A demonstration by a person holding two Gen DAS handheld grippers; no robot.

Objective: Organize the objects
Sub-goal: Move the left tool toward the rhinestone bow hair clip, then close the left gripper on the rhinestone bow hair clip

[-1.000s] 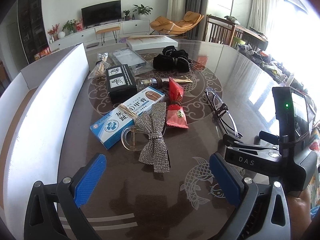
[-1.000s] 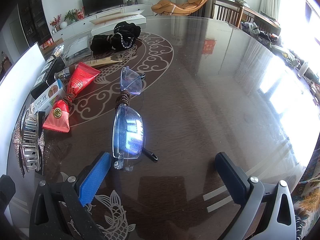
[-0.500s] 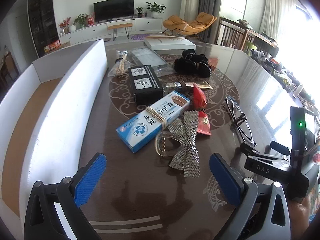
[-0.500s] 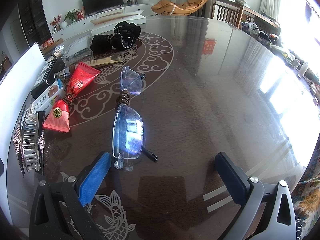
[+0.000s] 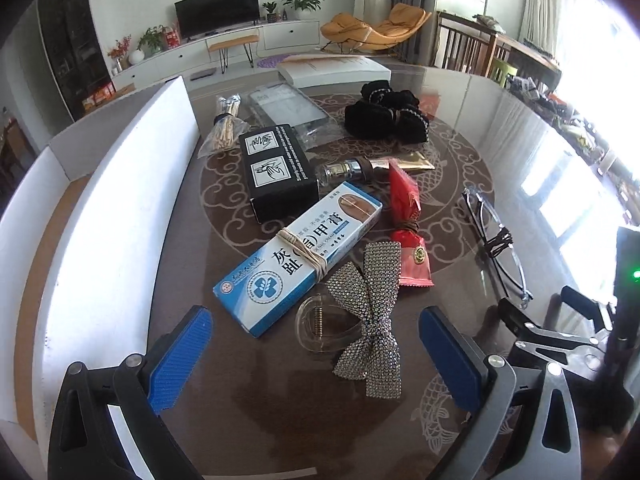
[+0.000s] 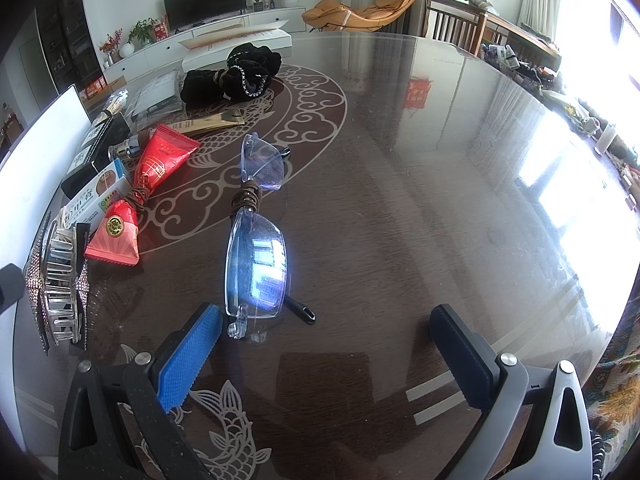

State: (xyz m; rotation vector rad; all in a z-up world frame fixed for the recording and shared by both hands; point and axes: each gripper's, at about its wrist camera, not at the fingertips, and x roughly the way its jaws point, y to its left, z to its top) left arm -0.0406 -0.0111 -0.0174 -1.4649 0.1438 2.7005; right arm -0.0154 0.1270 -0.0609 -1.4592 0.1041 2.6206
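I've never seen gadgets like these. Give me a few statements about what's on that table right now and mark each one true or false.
1. Both the left gripper and the right gripper are open and hold nothing. True.
2. The glasses sit inside the white box. False: they lie on the table, in front of the right gripper.
3. A band is wrapped round the blue-and-white carton. True.
4. The sparkly bow clip rests on top of the black box. False: it lies on the table beside the carton.
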